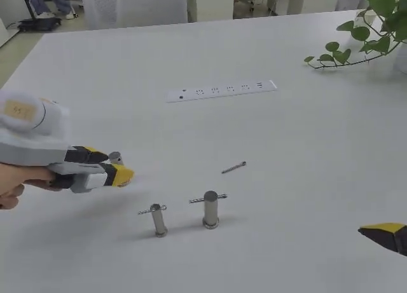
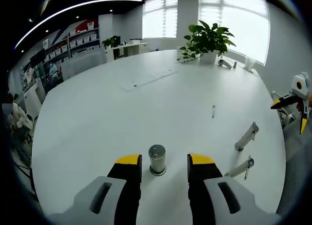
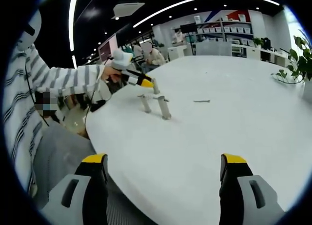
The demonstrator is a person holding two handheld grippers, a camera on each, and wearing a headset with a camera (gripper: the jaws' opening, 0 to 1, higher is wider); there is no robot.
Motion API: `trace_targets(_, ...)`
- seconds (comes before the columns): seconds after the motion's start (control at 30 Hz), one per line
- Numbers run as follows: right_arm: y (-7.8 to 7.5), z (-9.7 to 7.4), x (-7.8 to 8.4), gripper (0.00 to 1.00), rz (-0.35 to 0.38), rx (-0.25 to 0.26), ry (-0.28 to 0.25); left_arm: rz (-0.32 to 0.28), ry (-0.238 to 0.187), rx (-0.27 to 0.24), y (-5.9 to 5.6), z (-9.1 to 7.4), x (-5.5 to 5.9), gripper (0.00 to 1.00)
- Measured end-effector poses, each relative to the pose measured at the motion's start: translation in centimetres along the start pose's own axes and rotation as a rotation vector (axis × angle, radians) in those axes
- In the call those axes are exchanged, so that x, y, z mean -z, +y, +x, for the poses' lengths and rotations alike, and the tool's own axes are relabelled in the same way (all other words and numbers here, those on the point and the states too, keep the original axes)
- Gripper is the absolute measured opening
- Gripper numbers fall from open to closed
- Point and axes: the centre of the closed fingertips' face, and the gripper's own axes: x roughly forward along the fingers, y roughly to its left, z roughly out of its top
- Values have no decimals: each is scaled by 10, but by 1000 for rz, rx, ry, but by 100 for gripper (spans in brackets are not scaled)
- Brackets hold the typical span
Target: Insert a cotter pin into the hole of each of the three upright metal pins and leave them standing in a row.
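Near the middle of the table [image 1: 286, 147] two metal pins [image 1: 210, 210] stand already cottered, the third pin [image 1: 115, 157] stands bare at far left between the spread jaws of the left gripper [image 2: 165, 161], and one loose cotter pin [image 1: 233, 168] lies beyond, while the right gripper [image 3: 165, 161] hangs spread and empty at near right.

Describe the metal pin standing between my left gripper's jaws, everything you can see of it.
The metal pin is a short, silvery cylinder with a flat round top and a slightly wider foot. It stands upright on the white table, centred between the open jaws of the left gripper, with a gap on each side, so nothing grips it. Nothing is threaded through it, and its hole cannot be made out.
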Motion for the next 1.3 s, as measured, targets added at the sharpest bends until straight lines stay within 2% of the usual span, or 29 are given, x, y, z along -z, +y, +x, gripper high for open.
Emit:
trace_targets(0.07,0,0,0,96,2,3,-2,-14,2,16,-3,1,1,29)
trace_targets(0.2,1,0,0,96,5,1,-4,-40,17,10,-1,7,5,28)
trace_targets(0.33,1,1,1,95,4,-3,0,-37,12,-3,1,10,3,24)
trace_targets(0.43,1,2,1,95,0,-5,3,-30,15,-23,4,12,2,17)
trace_targets(0.53,1,2,0,93,5,-6,-4,-30,15,-23,4,12,1,12)
trace_targets(0.67,3,2,2,88,15,-16,4,-19,18,-27,3,13,1,12)
trace_targets(0.8,4,3,2,87,13,-19,8,-24,22,-37,4,12,1,12)
trace_targets(1.1,5,2,-3,87,1,-21,-14,-73,17,-66,6,11,0,11)
trace_targets(1.17,4,1,-3,87,-1,-20,-16,-142,-1,-81,9,10,-1,11)
trace_targets(1.2,4,1,-3,87,-1,-20,-17,-150,-2,-85,10,9,0,11)
trace_targets(1.3,4,0,-4,87,-2,-20,-19,-135,10,-95,11,7,2,11)
